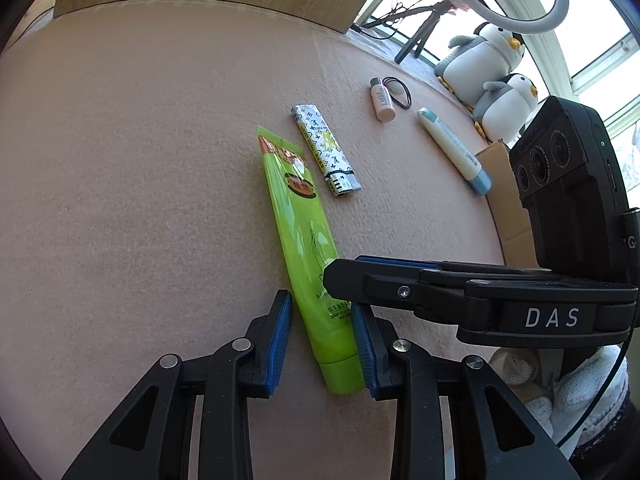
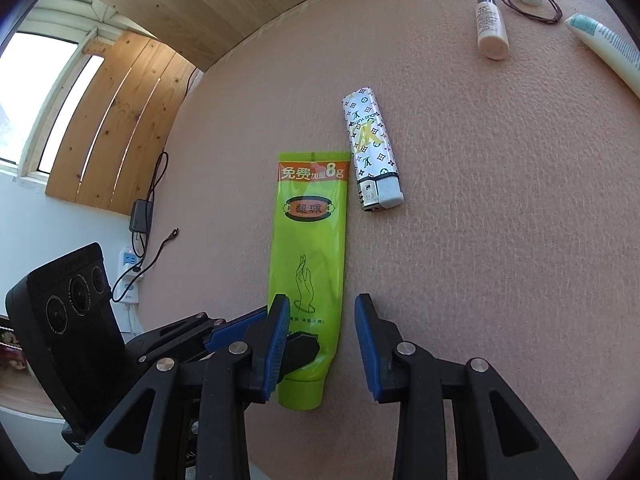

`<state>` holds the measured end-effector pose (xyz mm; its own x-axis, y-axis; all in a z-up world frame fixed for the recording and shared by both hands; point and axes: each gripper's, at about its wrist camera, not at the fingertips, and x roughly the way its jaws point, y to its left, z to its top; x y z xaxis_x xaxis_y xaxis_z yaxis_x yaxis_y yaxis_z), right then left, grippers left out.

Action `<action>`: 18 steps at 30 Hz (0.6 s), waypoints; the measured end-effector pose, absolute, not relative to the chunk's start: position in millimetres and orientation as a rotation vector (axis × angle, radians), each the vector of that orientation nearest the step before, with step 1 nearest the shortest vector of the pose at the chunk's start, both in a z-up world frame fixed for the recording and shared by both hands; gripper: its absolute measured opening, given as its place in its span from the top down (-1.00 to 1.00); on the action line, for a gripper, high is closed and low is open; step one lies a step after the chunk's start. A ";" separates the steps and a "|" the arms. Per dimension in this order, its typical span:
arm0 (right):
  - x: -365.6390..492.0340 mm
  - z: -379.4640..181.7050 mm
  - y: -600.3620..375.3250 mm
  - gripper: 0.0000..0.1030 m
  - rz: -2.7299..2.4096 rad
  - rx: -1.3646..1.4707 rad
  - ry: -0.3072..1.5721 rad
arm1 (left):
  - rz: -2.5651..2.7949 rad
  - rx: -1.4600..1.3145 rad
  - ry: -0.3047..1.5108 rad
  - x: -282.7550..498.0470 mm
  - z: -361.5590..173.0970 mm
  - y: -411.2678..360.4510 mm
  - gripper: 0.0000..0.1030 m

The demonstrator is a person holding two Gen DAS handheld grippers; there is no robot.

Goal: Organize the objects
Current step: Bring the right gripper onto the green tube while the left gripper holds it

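Two grippers meet at one green tube (image 1: 304, 236) lying flat near the middle of the pink table (image 1: 140, 160). Its long axis runs away from me, cap end nearest, crimped end pointing to the far edge. My left gripper (image 1: 322, 344) straddles the cap end, jaws wide, one pad touching the tube. My right gripper (image 2: 322, 344) hangs open just right of it, gripping nothing. A patterned lighter (image 2: 372, 152) lies parallel beside the tube's far end. Toward the far right corner lie a small bottle (image 2: 492, 26), a hair tie (image 2: 530, 2) and a white tube (image 1: 454, 148).

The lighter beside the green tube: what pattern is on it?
The lighter has a white monogram print with a yellow logo; clearest in the right wrist view.
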<state>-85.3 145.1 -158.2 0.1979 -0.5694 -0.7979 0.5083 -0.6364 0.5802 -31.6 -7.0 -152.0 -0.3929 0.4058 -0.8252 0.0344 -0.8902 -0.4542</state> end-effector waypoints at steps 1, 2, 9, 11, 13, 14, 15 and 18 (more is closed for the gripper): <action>-84.8 -158.4 144.5 0.41 -1.581 1.616 -0.058 | 2.374 -1.581 -0.591 -32.1 -151.5 -6.8 0.35; -84.5 -158.5 144.0 0.41 -1.585 1.617 -0.058 | 2.381 -1.582 -0.580 -31.4 -150.4 -7.2 0.34; -81.4 -159.1 142.6 0.40 -1.594 1.615 -0.051 | 2.387 -1.598 -0.571 -29.2 -150.7 -11.8 0.19; -80.9 -159.3 140.1 0.40 -1.578 1.615 -0.044 | 2.382 -1.596 -0.569 -28.1 -151.2 -11.9 0.19; -79.1 -158.8 136.9 0.39 -1.568 1.610 -0.031 | 2.375 -1.592 -0.566 -27.5 -151.8 -10.3 0.19; -78.2 -158.4 135.8 0.39 -1.569 1.606 -0.023 | 2.371 -1.591 -0.566 -27.6 -152.1 -9.5 0.20; -77.3 -157.9 134.7 0.39 -1.570 1.603 -0.019 | 2.367 -1.590 -0.565 -27.6 -152.4 -8.4 0.20; -73.9 -155.5 130.9 0.39 -1.579 1.591 0.010 | 2.360 -1.591 -0.553 -27.1 -153.1 -3.3 0.23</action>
